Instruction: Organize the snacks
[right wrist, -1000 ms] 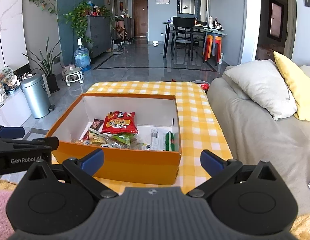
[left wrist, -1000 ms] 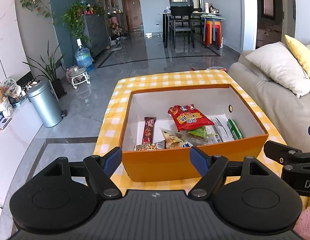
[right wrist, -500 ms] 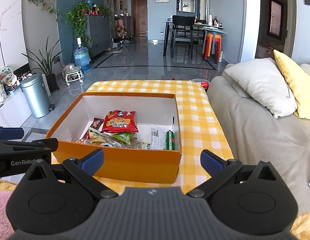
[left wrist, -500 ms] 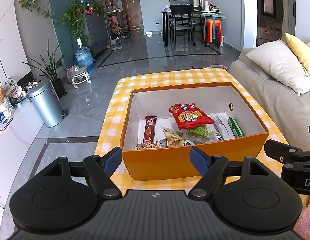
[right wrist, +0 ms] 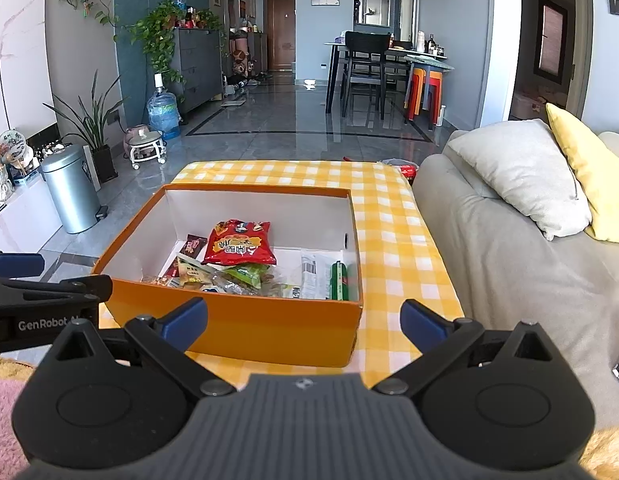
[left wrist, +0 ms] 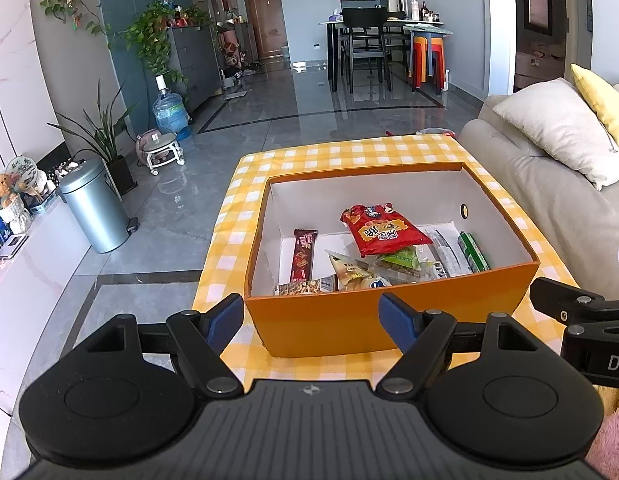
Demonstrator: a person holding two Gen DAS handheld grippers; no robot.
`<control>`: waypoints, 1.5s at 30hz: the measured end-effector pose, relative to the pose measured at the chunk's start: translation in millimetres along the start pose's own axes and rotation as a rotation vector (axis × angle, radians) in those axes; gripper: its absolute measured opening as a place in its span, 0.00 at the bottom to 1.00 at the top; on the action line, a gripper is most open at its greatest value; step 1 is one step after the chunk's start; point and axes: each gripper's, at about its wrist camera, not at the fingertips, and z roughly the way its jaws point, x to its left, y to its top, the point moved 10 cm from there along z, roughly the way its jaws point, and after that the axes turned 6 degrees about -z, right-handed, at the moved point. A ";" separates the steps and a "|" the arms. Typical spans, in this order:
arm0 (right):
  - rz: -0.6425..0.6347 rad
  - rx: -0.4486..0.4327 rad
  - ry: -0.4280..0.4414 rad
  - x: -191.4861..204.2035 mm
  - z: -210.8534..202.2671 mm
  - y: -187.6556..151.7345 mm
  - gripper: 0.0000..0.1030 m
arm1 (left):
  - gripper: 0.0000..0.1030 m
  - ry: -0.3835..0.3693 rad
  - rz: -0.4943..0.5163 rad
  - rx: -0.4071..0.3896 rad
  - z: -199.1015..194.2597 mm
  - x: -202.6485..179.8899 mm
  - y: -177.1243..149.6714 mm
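Note:
An orange box (left wrist: 393, 324) (right wrist: 245, 324) with white inner walls sits on a yellow checked tablecloth (left wrist: 349, 152) (right wrist: 393, 240). Inside lie a red snack bag (left wrist: 383, 230) (right wrist: 239, 242), a dark red bar (left wrist: 303, 254), a green stick pack (left wrist: 473, 250) (right wrist: 338, 280) and several other wrappers. My left gripper (left wrist: 311, 320) is open, held just short of the box's near wall, with nothing between its fingers. My right gripper (right wrist: 303, 320) is open and empty too, near the box's front right corner.
A grey sofa (right wrist: 509, 264) with a white cushion (right wrist: 517, 172) and a yellow cushion (right wrist: 589, 184) runs along the right. A metal bin (left wrist: 93, 208) and plants stand on the left. A dining table with chairs (left wrist: 369, 44) is far back.
Both grippers have drawn back and risen slightly, so the box looks a little farther away. Both stay open and nothing in the box has moved.

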 end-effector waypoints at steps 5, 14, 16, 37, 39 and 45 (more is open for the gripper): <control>0.004 0.005 0.000 0.5 -0.2 -0.6 0.96 | 0.88 0.001 -0.002 0.000 -1.3 1.5 0.5; 0.004 0.007 -0.001 0.2 0.4 -0.5 0.96 | 0.88 0.005 -0.010 -0.001 -4.8 4.7 -0.3; 0.003 0.007 -0.002 0.1 0.2 -0.6 0.96 | 0.88 0.006 -0.011 -0.001 -6.3 5.6 -1.0; 0.001 0.014 -0.004 1.4 0.7 -2.4 0.96 | 0.88 0.012 -0.019 0.003 -10.0 8.8 -2.4; -0.001 0.016 -0.005 1.2 1.0 -3.0 0.96 | 0.88 0.014 -0.022 0.008 -11.8 10.5 -3.4; 0.000 0.023 -0.001 1.7 1.5 -4.3 0.96 | 0.87 0.014 -0.025 0.010 -12.9 10.9 -3.1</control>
